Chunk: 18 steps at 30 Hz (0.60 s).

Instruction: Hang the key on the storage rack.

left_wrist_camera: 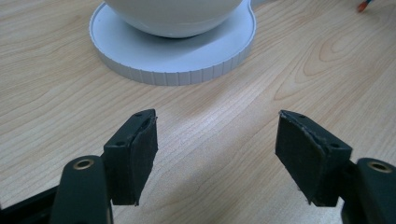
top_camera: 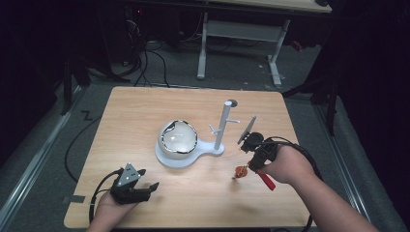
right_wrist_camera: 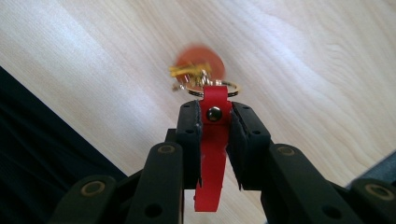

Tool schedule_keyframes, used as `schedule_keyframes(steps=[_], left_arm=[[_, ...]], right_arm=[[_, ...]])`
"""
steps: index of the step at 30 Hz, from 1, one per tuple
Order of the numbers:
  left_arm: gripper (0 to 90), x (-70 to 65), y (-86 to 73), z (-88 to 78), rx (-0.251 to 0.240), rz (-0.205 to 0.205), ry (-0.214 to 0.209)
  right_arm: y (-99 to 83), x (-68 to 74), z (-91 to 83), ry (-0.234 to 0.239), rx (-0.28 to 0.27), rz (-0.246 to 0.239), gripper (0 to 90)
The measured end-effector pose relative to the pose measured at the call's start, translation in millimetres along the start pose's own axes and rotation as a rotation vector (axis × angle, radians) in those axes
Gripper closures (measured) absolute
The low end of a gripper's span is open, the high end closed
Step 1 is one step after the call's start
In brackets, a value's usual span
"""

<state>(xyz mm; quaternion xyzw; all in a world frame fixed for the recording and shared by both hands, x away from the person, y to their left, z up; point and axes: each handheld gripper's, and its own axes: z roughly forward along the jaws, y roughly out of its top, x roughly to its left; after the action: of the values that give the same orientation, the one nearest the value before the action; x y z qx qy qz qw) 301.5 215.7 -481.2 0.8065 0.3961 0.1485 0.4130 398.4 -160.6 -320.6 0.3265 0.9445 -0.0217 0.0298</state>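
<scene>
On the table: light wood top [top_camera: 145,111], seen from the high view, with dark floor and cables around it.
Stand: white round base [top_camera: 167,158] near the table's middle, joined to an upright white post [top_camera: 222,125] with short pegs sticking out sideways.
Bowl: white, round, glossy inside [top_camera: 178,138], seated on the round base; in the left gripper view, underside of bowl [left_wrist_camera: 177,16] resting on the ribbed-edged base [left_wrist_camera: 177,65].
Left gripper: [top_camera: 145,182] near the front left edge of the table, held by a hand [top_camera: 109,212], grey three-cornered plate on top; in the left gripper view [left_wrist_camera: 217,151], jaws spread wide with bare wood between them, pointed toward the base, nothing gripped.
Right gripper: [top_camera: 247,169] right of the post, held by a hand [top_camera: 285,164], tilted down toward the table; in the right gripper view [right_wrist_camera: 215,140], jaws closed tight on a red strap.
Keychain: red strap [right_wrist_camera: 212,154] with a metal rivet, pinched between the right jaws, one end out past the tips, the other hanging back below them; gold ring [right_wrist_camera: 212,88] and gold clasp at the strap's end, blurred orange-red round charm [right_wrist_camera: 198,58] beyond it.
Keychain in the high view: small orange-red piece [top_camera: 240,171] dangling under the right gripper, close to the table front of the post and to its right; touching the wood or not, cannot tell.
Red handle: [top_camera: 266,180] poking out below the right hand.
</scene>
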Motion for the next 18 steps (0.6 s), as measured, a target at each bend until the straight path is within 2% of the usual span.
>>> schedule_keyframes(steps=[6, 10, 11, 18], left_arm=[[30.4, -0.4, -0.1, 0.6, 0.006, 0.007, -0.002], [30.4, -0.3, -0.1, 0.3, 0.004, 0.007, -0.001], [30.4, -0.2, -0.1, 0.1, 0.003, 0.006, 0.0], [30.4, -0.2, 0.0, 0.1, 0.004, 0.008, -0.001]], right_arm=[[1.0, -9.2, -20.5, -0.026, -0.01, 0.023, 74.8], [2.3, -18.2, -32.2, 0.0, -0.032, 0.064, 74.8], [2.9, -18.7, -35.2, 0.006, -0.035, 0.092, 74.8], [15.0, -29.0, -56.7, -0.031, -0.054, 0.083, 74.8]])
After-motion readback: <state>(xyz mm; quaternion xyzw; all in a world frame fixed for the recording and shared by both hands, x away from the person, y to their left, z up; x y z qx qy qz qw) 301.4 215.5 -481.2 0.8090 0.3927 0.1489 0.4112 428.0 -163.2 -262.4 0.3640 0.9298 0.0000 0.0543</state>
